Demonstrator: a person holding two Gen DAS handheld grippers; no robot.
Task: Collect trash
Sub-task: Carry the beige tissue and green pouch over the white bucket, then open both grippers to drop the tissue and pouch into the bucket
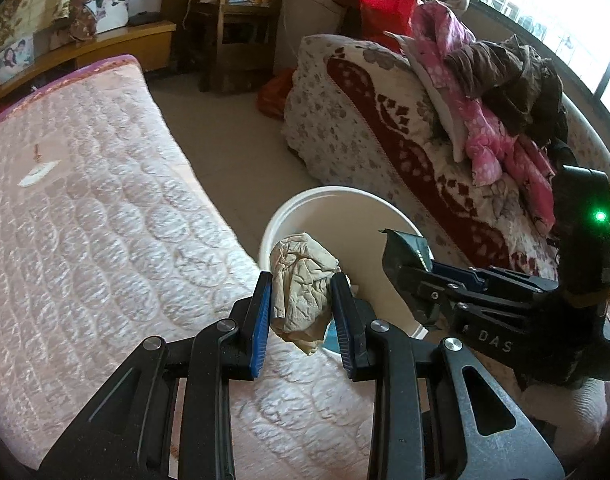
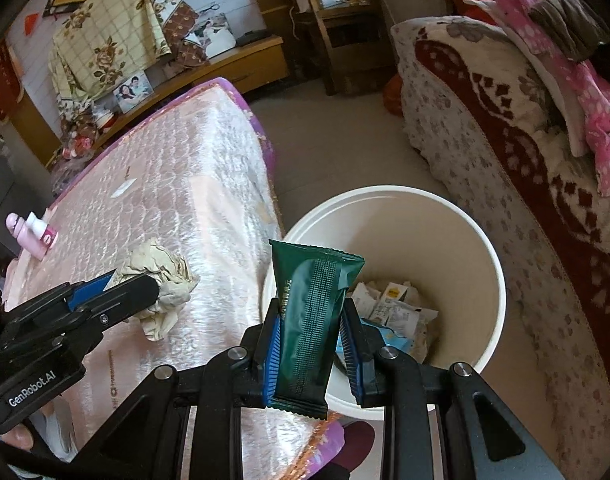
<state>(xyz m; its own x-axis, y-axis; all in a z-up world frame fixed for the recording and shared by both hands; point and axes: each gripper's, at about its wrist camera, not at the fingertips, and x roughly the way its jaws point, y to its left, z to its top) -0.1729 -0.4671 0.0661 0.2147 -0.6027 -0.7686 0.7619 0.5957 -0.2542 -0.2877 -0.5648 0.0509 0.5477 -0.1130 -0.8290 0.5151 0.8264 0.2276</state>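
Both hands are loaded and closing on the bin. The left gripper has its fingers clenched on a crumpled beige paper wad, which bulges out above and below the blue pads. The right gripper has its fingers clamped on a dark green foil wrapper, which stands upright between them and sticks out past the tips.

The white bucket sits on the floor just beyond the fingertips of both hands, wedged between the pink quilted mattress and the blanket-covered sofa. From the right fingers the wrapper already overlaps the bucket's near rim. The paper wad looks to be only at the mattress edge, short of the opening.

To do the drop well, I'd carry each hand on until the fingertips are clearly past the near rim and over the open mouth, then let go one at a time. The wad is light and may cling to a pad, so open wide. The wrapper is stiff and tall, so tipping it forward first should keep it from catching the rim.

The bucket's near rim is hidden behind both grippers, and the scraps at its bottom are too jumbled to identify. A small pink bottle lies far left of the fingers on the mattress; whether it counts as trash I can't say.
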